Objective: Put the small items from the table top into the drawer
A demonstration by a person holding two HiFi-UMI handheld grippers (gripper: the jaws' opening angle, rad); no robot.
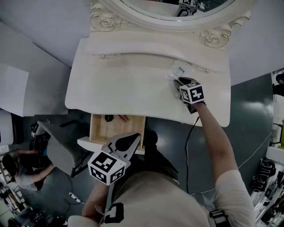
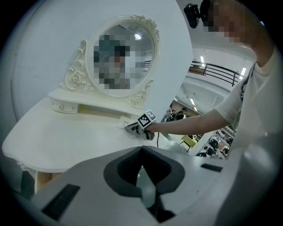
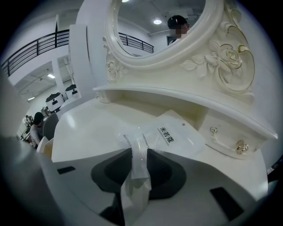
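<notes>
A clear plastic packet (image 1: 179,69) with a printed label lies on the white dressing table (image 1: 124,88), at the back right below the mirror shelf. My right gripper (image 1: 174,80) is at its near edge. In the right gripper view the packet (image 3: 172,137) runs back between the jaws of the right gripper (image 3: 139,152), which are shut on its edge. My left gripper (image 1: 133,138) is shut and holds nothing; it hovers over the front of the open wooden drawer (image 1: 100,131). A small black item (image 1: 108,118) and a reddish item (image 1: 123,118) lie in the drawer.
The carved oval mirror (image 1: 173,9) stands at the table's back. Below its shelf is a small drawer with a knob (image 3: 241,148). A grey chair (image 1: 57,146) stands left of the open drawer. A person (image 1: 17,166) sits at the far lower left.
</notes>
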